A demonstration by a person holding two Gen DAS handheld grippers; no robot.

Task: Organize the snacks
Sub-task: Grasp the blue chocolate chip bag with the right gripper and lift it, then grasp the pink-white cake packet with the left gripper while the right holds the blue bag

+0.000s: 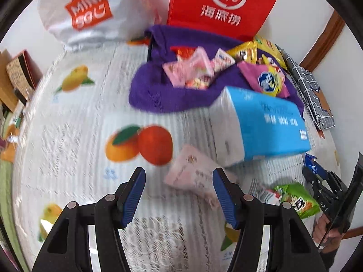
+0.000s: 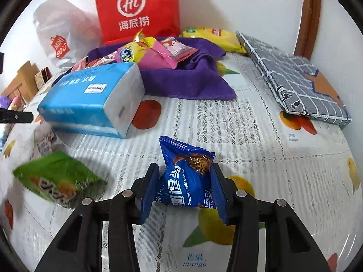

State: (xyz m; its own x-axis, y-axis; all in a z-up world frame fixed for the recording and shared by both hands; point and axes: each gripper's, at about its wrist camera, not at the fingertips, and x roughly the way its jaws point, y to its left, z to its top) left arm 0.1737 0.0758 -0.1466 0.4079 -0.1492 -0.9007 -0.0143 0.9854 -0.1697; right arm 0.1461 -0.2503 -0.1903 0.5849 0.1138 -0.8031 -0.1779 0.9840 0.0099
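My right gripper (image 2: 185, 188) is shut on a blue chocolate chip cookie packet (image 2: 188, 176), its pads pressing both sides. The left wrist view shows that gripper (image 1: 322, 181) at the far right with the blue packet (image 1: 310, 161). My left gripper (image 1: 180, 195) is open, pointing down at the tablecloth, with a pale pink packet (image 1: 192, 174) lying just past its fingertips. A green snack pack (image 2: 59, 179) lies on the table to the left of my right gripper. Several snacks are piled on a purple cloth (image 2: 181, 79) at the back.
A blue tissue pack (image 2: 90, 99) lies in front of the purple cloth. A red paper bag (image 2: 136, 9) and a white shopping bag (image 1: 79, 11) stand against the wall. A grey checked folded bag (image 2: 295, 79) and a yellow chips bag (image 2: 215, 36) lie at the right.
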